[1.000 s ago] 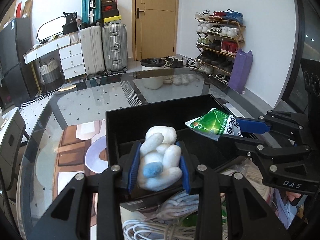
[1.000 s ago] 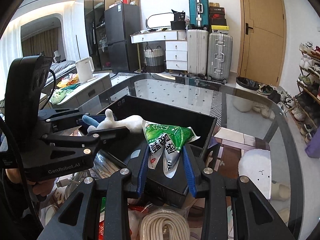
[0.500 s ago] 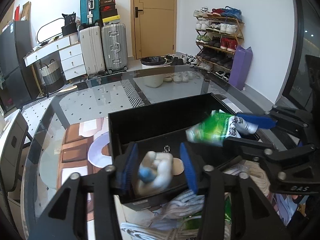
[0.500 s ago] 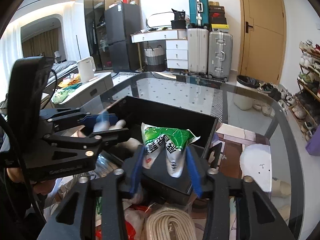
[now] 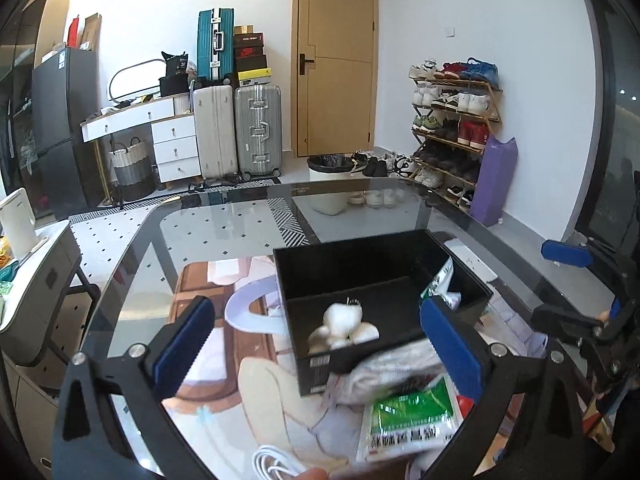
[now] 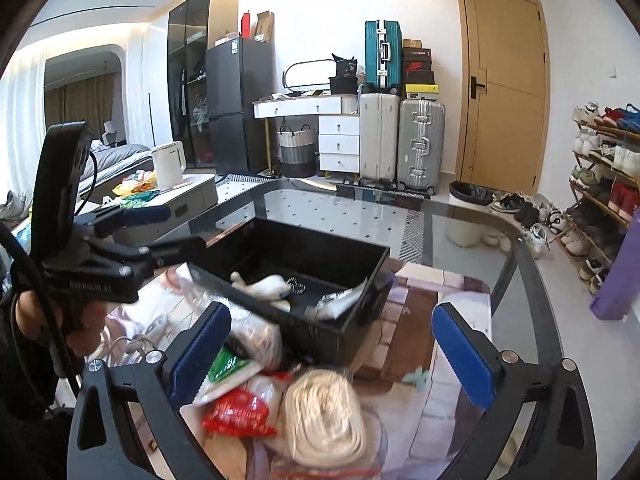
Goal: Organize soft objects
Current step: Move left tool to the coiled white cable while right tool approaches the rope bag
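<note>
Both grippers were opening, with nothing between their jaws. The left gripper [image 5: 320,344] hung over the near edge of the black box [image 5: 360,256] on the glass table [image 5: 224,220]. The white plush toy [image 5: 344,326] lay inside the box, near its front wall. The green packet [image 5: 440,280] leaned inside against its right wall. The right gripper [image 6: 332,344] hovered above a coil of white rope [image 6: 328,420] and a red packet [image 6: 240,412], both near the box.
</note>
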Demonstrator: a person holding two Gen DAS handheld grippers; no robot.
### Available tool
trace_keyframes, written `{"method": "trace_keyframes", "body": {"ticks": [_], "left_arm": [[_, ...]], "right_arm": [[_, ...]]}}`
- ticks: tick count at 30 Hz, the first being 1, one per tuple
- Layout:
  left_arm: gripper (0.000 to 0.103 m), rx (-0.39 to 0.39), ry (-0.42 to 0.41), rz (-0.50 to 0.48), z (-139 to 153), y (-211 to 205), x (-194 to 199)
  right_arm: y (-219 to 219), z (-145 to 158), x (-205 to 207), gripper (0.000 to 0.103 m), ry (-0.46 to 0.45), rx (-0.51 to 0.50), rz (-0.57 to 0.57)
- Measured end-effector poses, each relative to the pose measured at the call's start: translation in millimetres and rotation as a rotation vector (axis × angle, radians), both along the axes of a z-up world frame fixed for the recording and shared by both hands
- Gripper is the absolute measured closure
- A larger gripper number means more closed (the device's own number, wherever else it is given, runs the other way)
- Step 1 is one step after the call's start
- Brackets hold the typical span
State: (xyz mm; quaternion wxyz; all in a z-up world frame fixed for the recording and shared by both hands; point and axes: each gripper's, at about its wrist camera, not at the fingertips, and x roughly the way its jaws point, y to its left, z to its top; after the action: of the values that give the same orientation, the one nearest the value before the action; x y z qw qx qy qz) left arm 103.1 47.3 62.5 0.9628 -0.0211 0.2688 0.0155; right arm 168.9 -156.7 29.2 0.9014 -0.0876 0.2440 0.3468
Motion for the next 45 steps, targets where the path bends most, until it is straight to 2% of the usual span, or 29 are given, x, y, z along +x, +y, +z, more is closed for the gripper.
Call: {"method": "trace_keyframes", "body": {"ticks": [6,12,17,31,41,45], "left_arm": [[0.0,0.004,0.014,0.012,-7.3,0.8,-22.2],[0.0,-0.027,0.034,0.021,-15.3,4.5,-37.2],[0.0,-0.02,0.046,0.019,-21.9,0.9,-45.4],[0.0,-0.042,0.163,0.05,-57.0,2.4,-63.1],[0.0,-0.121,0.227,0.035,-71.4,-0.1,-64.6],[0.0,-0.104,0.252,0.031,-77.6,-5.9,-60.8]], "right_arm": [[-16.4,-6.6,-12.6,0.001,0.025,0.016,-0.01],[-13.8,-10.1,-19.0,0.001,0.042,-0.027,0.001],[-13.4,-15.1,-16.7,0.001,0.068,-0.048,0.005],[-3.4,-32.6,-15.3,0.001,0.125,-0.107,0.04],[-2.0,-39.3,-10.1,0.001,0.146,-0.128,0.033],[-1.7,-42.4,-9.0,0.001,0.152,-0.139,0.032]]}}
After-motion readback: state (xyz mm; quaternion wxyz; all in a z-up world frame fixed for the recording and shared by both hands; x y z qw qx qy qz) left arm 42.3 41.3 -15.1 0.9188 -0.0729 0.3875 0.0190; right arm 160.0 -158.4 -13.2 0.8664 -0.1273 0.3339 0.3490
